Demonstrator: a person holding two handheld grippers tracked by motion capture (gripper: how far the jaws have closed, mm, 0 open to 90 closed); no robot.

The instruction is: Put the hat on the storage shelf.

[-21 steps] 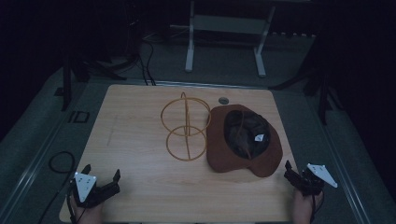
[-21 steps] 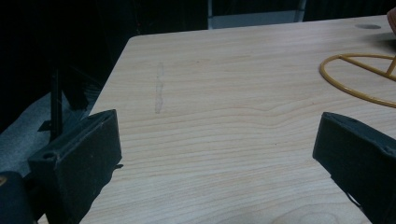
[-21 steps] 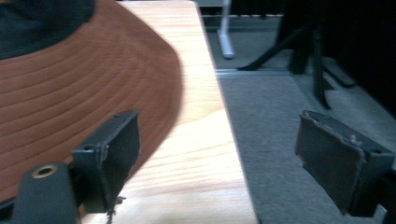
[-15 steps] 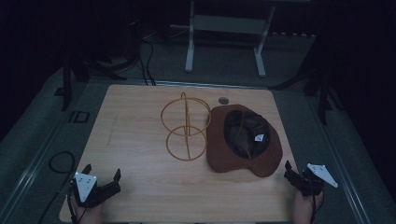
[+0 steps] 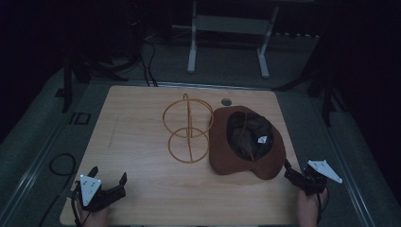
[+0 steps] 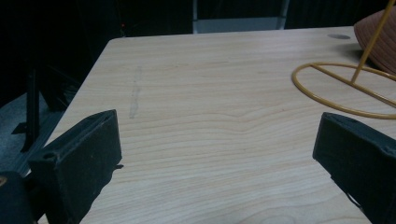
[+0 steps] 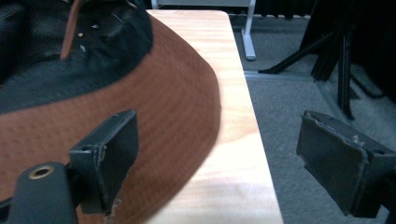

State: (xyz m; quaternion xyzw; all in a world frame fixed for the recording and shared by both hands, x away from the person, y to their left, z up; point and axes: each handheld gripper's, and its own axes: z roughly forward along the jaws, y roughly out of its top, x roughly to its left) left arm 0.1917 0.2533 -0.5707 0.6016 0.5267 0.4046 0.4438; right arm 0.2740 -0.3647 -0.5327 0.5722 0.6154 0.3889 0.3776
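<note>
Right claw (image 7: 219,163) wide open, empty, beside hat (image 7: 154,107) brim.

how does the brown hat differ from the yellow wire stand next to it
The brown brimmed hat is solid fabric lying upside down, its dark lining facing up; the yellow wire stand is an open frame of thin hoops you can see the table through. The hat lies low and flat, while the stand rises upright from its ring base. The hat lies nearer the right gripper. Both rest on the light wooden table, side by side.
</note>
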